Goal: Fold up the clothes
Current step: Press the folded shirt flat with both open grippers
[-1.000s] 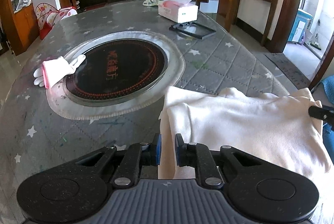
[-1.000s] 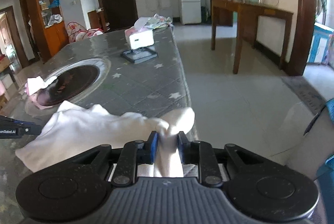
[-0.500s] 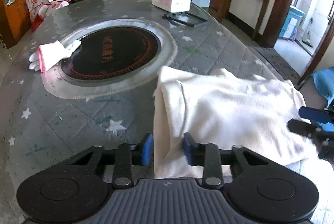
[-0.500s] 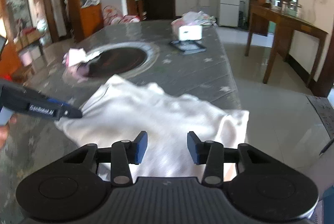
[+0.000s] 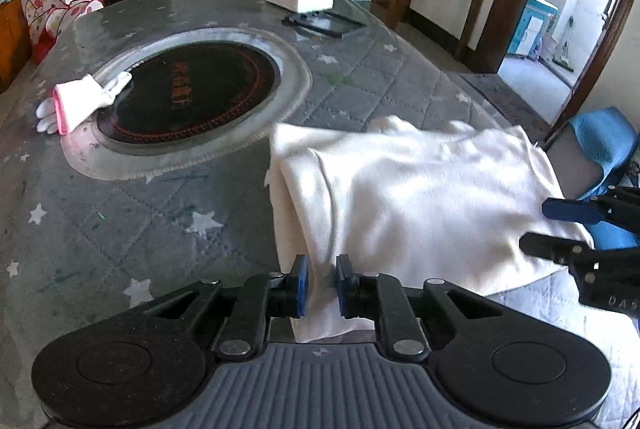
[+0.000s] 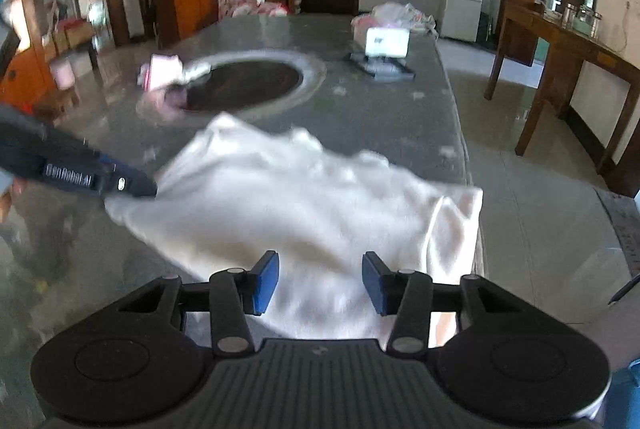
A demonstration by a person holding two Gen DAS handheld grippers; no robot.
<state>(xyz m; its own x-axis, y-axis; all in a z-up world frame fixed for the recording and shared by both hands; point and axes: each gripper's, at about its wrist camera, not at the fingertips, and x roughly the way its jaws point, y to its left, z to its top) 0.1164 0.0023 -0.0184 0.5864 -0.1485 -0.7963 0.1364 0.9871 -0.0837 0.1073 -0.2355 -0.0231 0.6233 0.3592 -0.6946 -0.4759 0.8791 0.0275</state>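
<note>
My left hand-held gripper (image 5: 319, 285) pinches the near edge of the soft cream cloth shirt (image 5: 416, 197) on the grey quilted bench (image 5: 120, 225). My right hand-held gripper (image 6: 319, 283) is wide open, holding nothing. I should grab the other corner evenly.

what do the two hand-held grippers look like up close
Each hand-held gripper, left and right, has a matte black speckled body, round side discs, silver rivets, a ribbed grey base and blue pads. White "GenRobot.AI" lettering marks the left one's side.
</note>
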